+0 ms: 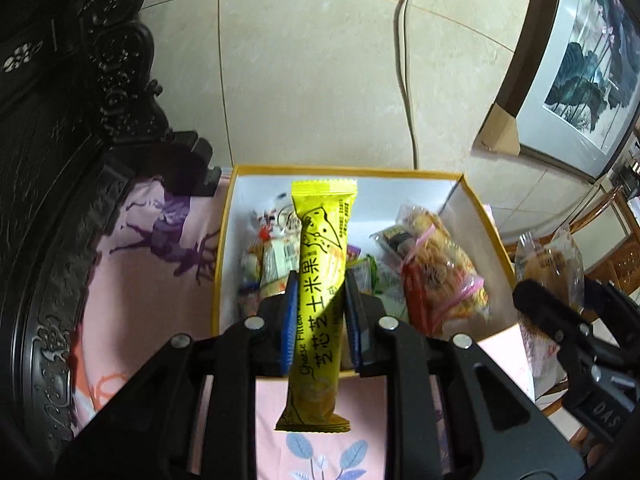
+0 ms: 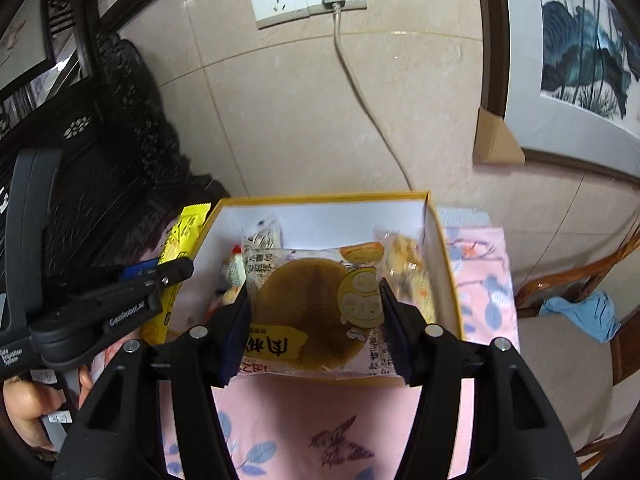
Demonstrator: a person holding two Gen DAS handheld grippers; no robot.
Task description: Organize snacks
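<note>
Right wrist alone shows hand (image 2: 28, 404) gripping left tongs (image 2: 168, 280).

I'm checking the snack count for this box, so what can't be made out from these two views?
- Left wrist view: the yellow cheese snack bar in the left gripper covers the middle of the box; the wrappers behind it are blurred.
- Right wrist view: the round cake packet in the right gripper hides the box floor.
- Both views: gripper bodies cut off the box's near wall.
</note>
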